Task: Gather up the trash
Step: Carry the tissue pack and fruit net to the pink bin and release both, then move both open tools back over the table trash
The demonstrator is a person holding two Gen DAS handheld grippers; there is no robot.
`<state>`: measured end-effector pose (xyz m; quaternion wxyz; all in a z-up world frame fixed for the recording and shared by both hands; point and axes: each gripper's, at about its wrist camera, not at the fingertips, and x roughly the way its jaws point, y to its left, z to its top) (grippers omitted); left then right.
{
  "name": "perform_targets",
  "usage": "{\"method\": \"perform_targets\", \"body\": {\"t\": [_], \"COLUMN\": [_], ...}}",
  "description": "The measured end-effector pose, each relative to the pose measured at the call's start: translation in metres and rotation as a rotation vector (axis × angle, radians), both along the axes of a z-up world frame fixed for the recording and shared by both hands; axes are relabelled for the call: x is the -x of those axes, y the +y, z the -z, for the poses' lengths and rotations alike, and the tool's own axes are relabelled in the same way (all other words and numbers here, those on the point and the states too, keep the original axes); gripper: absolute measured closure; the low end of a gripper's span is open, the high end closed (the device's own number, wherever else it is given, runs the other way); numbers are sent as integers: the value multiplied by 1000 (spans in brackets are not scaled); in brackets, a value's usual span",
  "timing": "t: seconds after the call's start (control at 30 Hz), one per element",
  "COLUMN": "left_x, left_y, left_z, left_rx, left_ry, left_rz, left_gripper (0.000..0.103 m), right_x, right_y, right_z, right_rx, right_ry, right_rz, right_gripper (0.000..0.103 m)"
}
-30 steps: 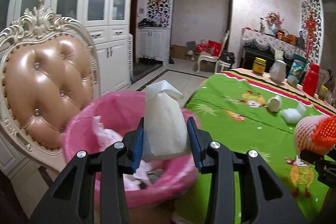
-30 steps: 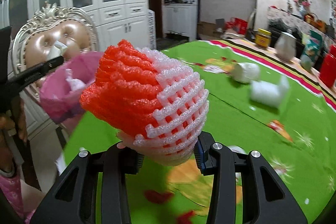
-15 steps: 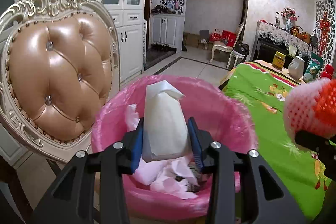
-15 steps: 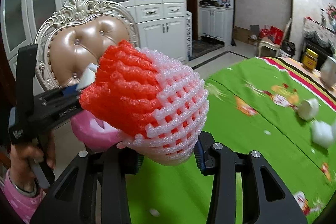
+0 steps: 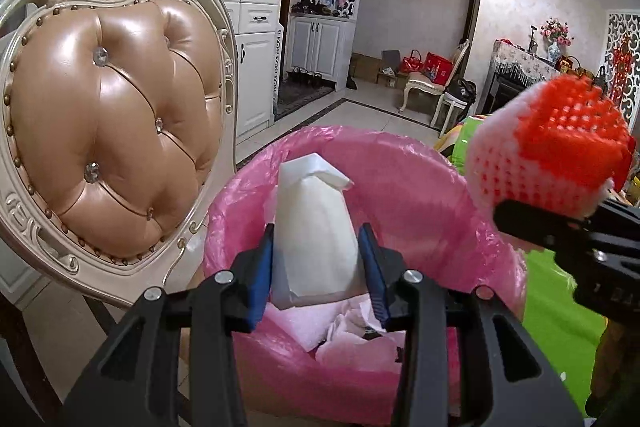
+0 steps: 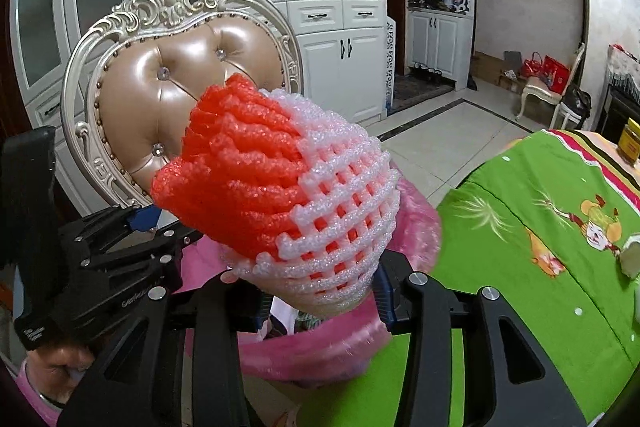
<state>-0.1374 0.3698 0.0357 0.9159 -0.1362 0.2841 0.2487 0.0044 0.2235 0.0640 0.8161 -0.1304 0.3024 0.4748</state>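
Observation:
My left gripper [image 5: 316,251] is shut on a folded white paper wad [image 5: 314,223] and holds it upright over the pink-lined trash bin [image 5: 420,179], which has crumpled tissues in it. In the right wrist view, my right gripper [image 6: 320,303] holds a red-and-white foam fruit net [image 6: 280,187] above the bin's near rim [image 6: 416,227]. Its jaws are opening, and the net still sits between the pads. From the left wrist view, the foam net [image 5: 548,155] and the right gripper [image 5: 560,227] hang at the bin's right edge. The left gripper [image 6: 160,231] shows at the left of the right wrist view.
A tufted tan chair with a carved cream frame [image 5: 108,131] stands close behind the bin on the left. The table with a green cloth [image 6: 520,227] lies to the right. A person's hand in a pink sleeve [image 6: 60,375] grips the left tool. White cabinets line the wall.
Both grippers have swung left from over the table to the bin. The paper wad now hangs over the bin's middle, and the foam net has come up to its rim.

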Motion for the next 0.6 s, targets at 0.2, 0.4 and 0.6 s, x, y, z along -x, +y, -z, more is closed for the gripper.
{"method": "perform_targets", "body": {"t": [0.2, 0.4, 0.6], "left_x": [1, 11, 16], "left_y": [4, 4, -7], "left_z": [4, 0, -5], "left_rx": [15, 4, -40], "left_ry": [-9, -34, -49], "left_rz": [-5, -45, -55], "left_gripper": [53, 23, 5], "right_x": [-6, -10, -16], "right_y": [7, -6, -50], "right_z": [7, 4, -7], "right_rx": [7, -7, -23], "right_ry": [8, -5, -31], "right_rz": [-6, 25, 77], "right_gripper": [39, 32, 25]}}
